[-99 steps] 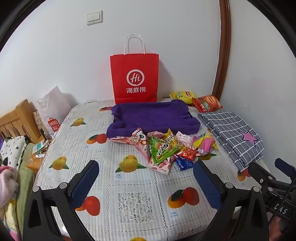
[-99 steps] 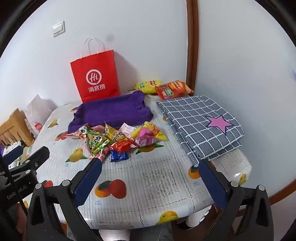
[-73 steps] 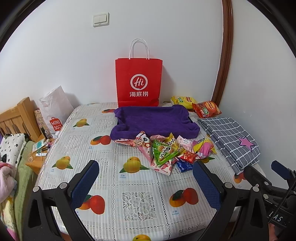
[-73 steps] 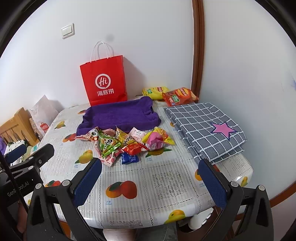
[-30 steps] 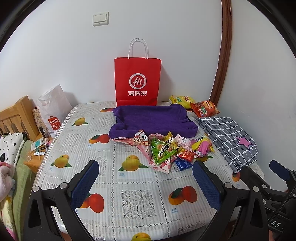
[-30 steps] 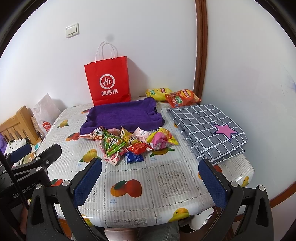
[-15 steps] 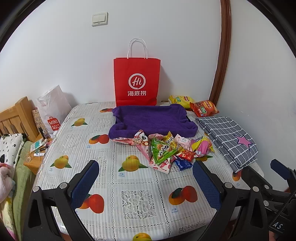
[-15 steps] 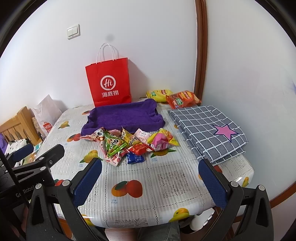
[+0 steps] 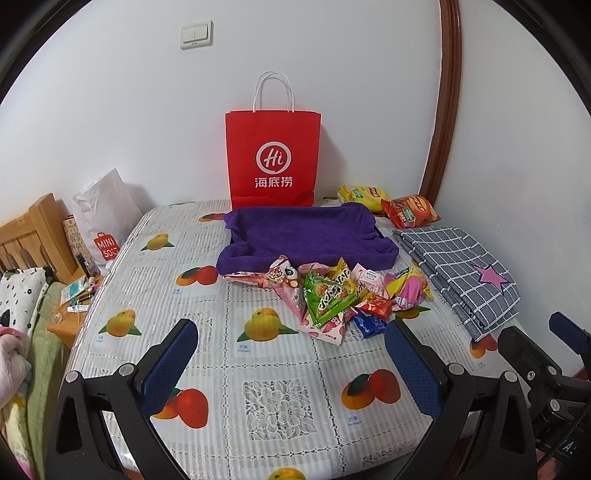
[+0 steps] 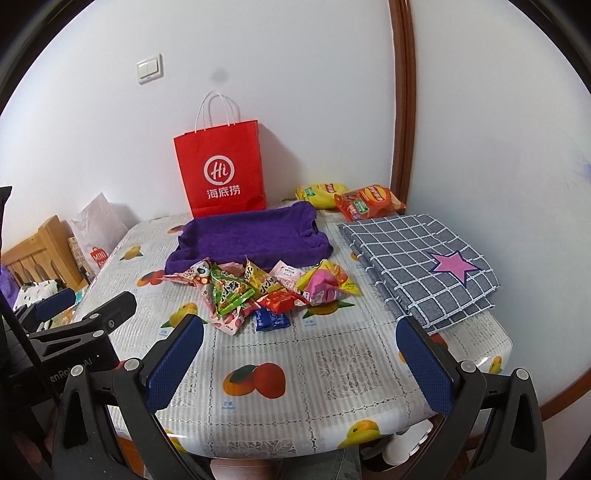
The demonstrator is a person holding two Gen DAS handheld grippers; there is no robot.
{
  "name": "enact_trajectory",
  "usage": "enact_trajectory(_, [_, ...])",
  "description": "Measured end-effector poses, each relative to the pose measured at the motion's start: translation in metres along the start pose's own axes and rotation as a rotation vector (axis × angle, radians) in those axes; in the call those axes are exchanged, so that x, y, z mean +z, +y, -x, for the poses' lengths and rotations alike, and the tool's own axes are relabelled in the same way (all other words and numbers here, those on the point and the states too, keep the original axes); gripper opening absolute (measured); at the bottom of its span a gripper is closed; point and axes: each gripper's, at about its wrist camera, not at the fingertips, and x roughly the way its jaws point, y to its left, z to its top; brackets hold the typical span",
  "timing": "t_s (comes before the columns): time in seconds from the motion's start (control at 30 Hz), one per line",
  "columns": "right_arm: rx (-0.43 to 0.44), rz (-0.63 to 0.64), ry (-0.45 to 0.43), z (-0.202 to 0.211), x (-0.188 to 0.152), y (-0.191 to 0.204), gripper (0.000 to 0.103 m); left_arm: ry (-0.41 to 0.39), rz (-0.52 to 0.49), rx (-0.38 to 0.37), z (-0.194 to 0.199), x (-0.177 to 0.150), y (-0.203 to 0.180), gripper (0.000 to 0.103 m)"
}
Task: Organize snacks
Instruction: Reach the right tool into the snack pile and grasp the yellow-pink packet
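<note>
Above the near end of the counter [image 9: 280,402], holding the left gripper [image 9: 290,332] spread wide and empty, blue pads well apart, hovering short of the snack pile [image 9: 332,295]. Carrying the right gripper [image 10: 300,325] the same way just alongside, also open and gripping nothing. Barely shifting against a few seconds back: easing slightly away and levelling rather than closing in, and leaving every packet where it was. Judging from that, not yet starting the sorting, and probably lining up a first pick. Looking outward, finding the loose packets heaped mid-counter, overlapping one another and touching the front edge of the purple towel-lined tray [image 9: 306,236], likely the place for them. Noting two larger chip bags [image 9: 406,210] sitting apart at the far right corner, beside a folded checked cloth [image 9: 458,266] with a pink star. Working over a glossy fruit-print cover, probably slippery under crinkly wrappers. Taking in a red paper bag [image 9: 272,158] standing against the white wall, a light switch [image 9: 196,35] above, a brown door frame [image 9: 443,110] to the right, and a white shopping bag [image 9: 103,221] and wooden bed frame [image 9: 29,232] off to the left.
</note>
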Motion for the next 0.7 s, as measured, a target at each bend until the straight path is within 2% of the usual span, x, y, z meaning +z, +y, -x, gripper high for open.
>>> enact_trajectory(0.3, [-0.003, -0.005, 0.036, -0.032, -0.006, -0.009, 0.103, 0.009, -0.003, 0.014, -0.021, -0.005, 0.011, 0.102])
enact_trajectory(0.7, [-0.060, -0.020, 0.099, -0.105, -0.009, -0.029, 0.098, 0.120, 0.041, 0.032, -0.092, -0.025, 0.046, 0.102])
